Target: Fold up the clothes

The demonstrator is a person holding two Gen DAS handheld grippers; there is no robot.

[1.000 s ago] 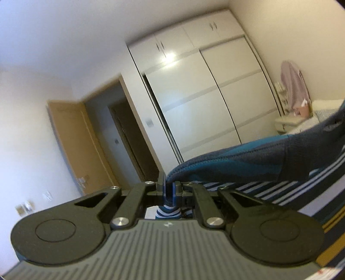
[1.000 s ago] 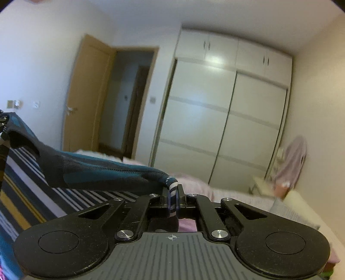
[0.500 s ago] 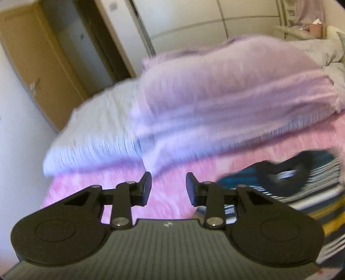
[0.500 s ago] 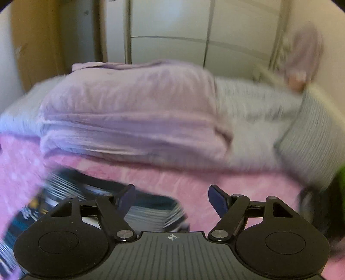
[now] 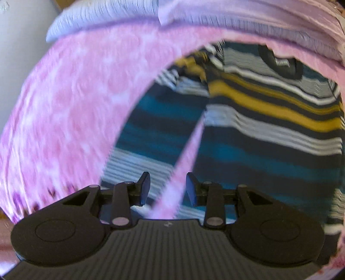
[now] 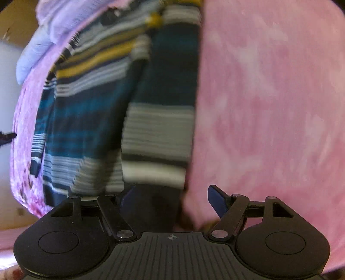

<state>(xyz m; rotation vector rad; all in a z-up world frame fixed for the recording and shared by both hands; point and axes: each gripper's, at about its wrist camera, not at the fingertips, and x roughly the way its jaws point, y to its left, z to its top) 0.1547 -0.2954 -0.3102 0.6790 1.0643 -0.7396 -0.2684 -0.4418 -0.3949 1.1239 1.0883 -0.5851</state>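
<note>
Striped sweater (image 5: pixel 269 120) lies spread flat on the pink bedspread (image 5: pixel 71 103), front side up, neck opening (image 5: pixel 280 64) toward the folded lilac quilt (image 5: pixel 248 23) at the far edge of the bed. Bands on it: teal, navy, mustard, grey-white. Both views are motion-blurred, so fine detail of the knit is unreadable.

Left view: I have the left claw (image 5: pixel 168 188) pointing steeply down over the sweater. Its jaws stand partly apart, nothing between the pads; they have just been opening and the cloth they pinched is out of them. Through the gap I see a narrow strip of pink bedspread that runs between the sweater's body and one sleeve (image 5: pixel 155 120), which lies just beside the body on the left of this view. A pale blue-grey pillow (image 5: pixel 103 15) sits beside the quilt, beyond the sweater.

Right view: right claw (image 6: pixel 172 199) also aimed down, jaws wide apart and empty; these too have just been opening. The other sleeve (image 6: pixel 163 107) of the sweater (image 6: pixel 90 103) runs down the frame to just in front of the left pad; whether the pad touches it I cannot tell. Right of that sleeve, only pink bedspread (image 6: pixel 269 107).
</note>
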